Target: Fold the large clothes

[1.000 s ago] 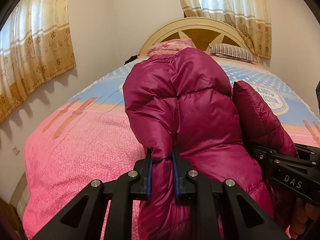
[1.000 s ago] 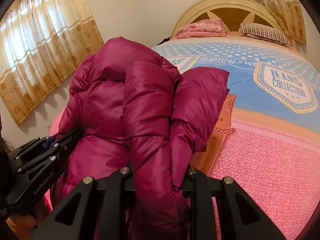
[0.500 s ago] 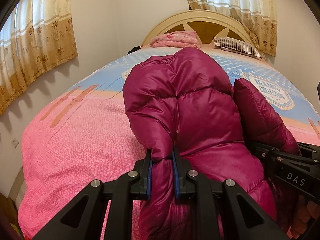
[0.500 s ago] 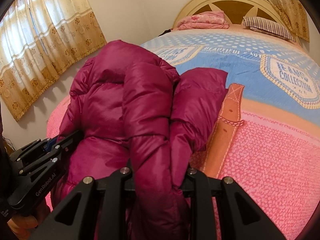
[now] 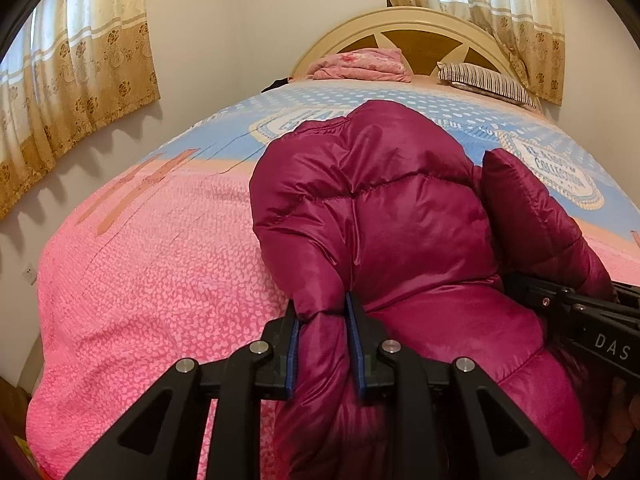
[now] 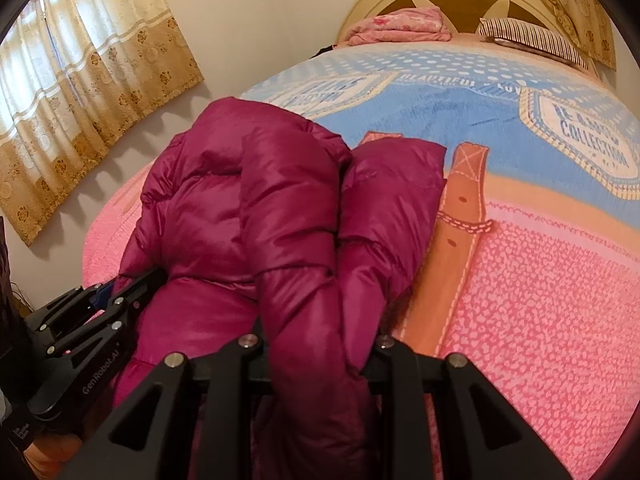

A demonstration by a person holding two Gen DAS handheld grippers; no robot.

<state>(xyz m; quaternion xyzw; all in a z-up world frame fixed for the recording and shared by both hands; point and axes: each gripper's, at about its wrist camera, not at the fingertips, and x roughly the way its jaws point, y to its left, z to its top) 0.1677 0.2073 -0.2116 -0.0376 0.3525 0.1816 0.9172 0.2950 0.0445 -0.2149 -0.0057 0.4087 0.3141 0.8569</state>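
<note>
A magenta puffer jacket (image 5: 380, 220) lies bunched on the pink end of the bed blanket (image 5: 160, 260). My left gripper (image 5: 323, 320) has a thick fold of the jacket's near edge between its blue pads; its jaws are opening slightly, and the fabric still fills the gap. In the right wrist view the jacket (image 6: 240, 200) bulges over my right gripper (image 6: 320, 340), which is shut on another fold; its fingertips are buried in fabric. A sleeve (image 6: 392, 192) lies along the right side. Each gripper shows in the other's view: right gripper (image 5: 560, 304), left gripper (image 6: 100, 300).
The blanket (image 6: 540, 300) turns blue with printed labels farther up the bed. A folded pink quilt (image 5: 360, 64) and a striped pillow (image 5: 484, 84) lie by the cream headboard (image 5: 420, 28). Curtains (image 5: 72, 80) hang on the left wall, close to the bed's edge.
Both grippers have sunk toward the bed with the jacket, which now rests lower on the blanket. The left gripper's pads stand slightly wider apart.
</note>
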